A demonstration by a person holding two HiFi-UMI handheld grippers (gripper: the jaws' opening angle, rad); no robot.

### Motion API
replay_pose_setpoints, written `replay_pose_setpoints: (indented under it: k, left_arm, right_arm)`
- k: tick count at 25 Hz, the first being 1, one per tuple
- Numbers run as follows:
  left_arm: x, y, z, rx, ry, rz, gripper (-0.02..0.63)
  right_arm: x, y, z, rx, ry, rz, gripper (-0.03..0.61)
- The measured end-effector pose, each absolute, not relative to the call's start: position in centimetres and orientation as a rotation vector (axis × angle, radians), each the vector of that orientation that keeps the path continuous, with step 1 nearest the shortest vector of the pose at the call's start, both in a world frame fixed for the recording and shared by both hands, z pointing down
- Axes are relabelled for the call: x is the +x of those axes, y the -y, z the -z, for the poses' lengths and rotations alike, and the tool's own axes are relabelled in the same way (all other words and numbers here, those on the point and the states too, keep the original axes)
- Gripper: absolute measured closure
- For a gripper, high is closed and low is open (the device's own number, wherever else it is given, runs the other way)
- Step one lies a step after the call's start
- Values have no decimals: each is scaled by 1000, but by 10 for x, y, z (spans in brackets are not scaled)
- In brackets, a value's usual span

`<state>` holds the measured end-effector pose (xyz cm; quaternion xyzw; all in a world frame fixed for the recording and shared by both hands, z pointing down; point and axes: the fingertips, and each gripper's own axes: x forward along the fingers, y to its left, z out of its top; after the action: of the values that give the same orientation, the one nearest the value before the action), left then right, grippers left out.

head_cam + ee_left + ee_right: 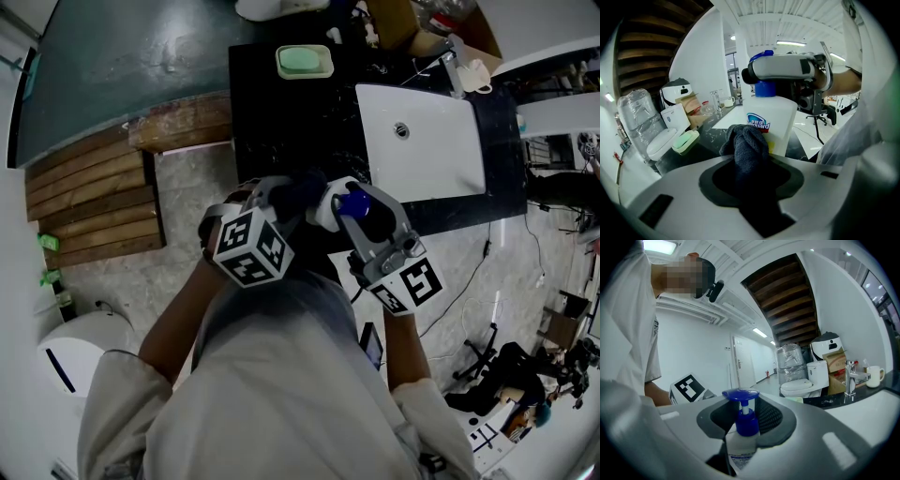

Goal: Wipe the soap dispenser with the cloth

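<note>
My left hand-held gripper (749,161) is pinched on the dark cloth (746,143). The cloth's bunched end lies against the white side of the dispenser (777,123), just under its label. My right hand-held gripper (740,425) clamps that dispenser at the neck, with the blue pump upright between the jaws. The two meet in front of my chest, at the front edge of the black worktop (281,122), near the sink (422,141).

A white sink (433,161) is set into the right end of the black desk (281,122), and a green soap dish (304,61) at its far edge. Wooden slats (84,202) are laid on the grey floor (187,187). A toilet (802,386) and a lit strip light (759,333) are seen.
</note>
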<state>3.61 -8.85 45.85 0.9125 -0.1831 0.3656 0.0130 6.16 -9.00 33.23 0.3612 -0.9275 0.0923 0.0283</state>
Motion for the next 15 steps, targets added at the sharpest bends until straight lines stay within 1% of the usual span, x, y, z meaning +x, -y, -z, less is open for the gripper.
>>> replay_pose_setpoints:
  k: [15]
  left_arm:
    - [37, 91, -429, 2897, 586, -1082, 477]
  right_arm:
    - [62, 90, -333, 1126, 2863, -283, 483]
